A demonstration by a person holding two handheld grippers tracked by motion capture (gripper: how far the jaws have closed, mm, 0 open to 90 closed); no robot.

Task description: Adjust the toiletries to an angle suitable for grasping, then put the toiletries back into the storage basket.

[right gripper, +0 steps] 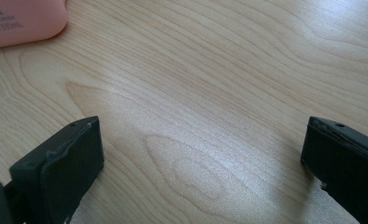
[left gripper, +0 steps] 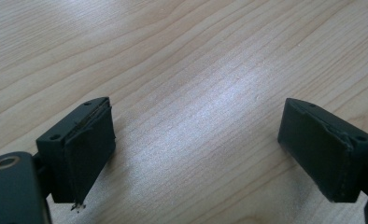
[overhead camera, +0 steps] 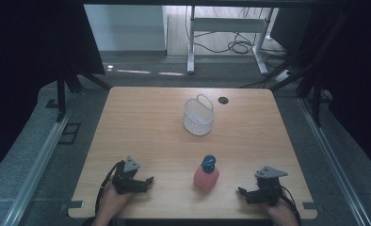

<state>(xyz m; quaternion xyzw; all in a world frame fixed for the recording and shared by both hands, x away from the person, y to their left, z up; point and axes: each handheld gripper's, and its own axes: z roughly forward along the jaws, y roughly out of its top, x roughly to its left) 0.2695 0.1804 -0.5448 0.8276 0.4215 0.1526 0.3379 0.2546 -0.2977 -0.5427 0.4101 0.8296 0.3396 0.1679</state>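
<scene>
Although both of our hands rest at the near edge of the light wooden worktop, the high view puts the pink plastic bottle with the blue cap between them and plainly closer to our right gripper than to our left gripper. The bottle stands with its cap tilted toward the far side, where the white mesh basket with a loop handle sits well apart from it. Both pairs of jaws point inward toward the bottle, spread and holding nothing.

In the left gripper view, our left gripper has its jaws wide apart over bare wood grain, nothing between them.

In the right gripper view, our right gripper likewise stands fully spread and empty, and a rounded pink corner of the bottle sits at the upper left, ahead of the jaws and off to their left side. We judge that the right hand is the better placed one: it would have to swing left and advance to bring the bottle between the jaws.
</scene>
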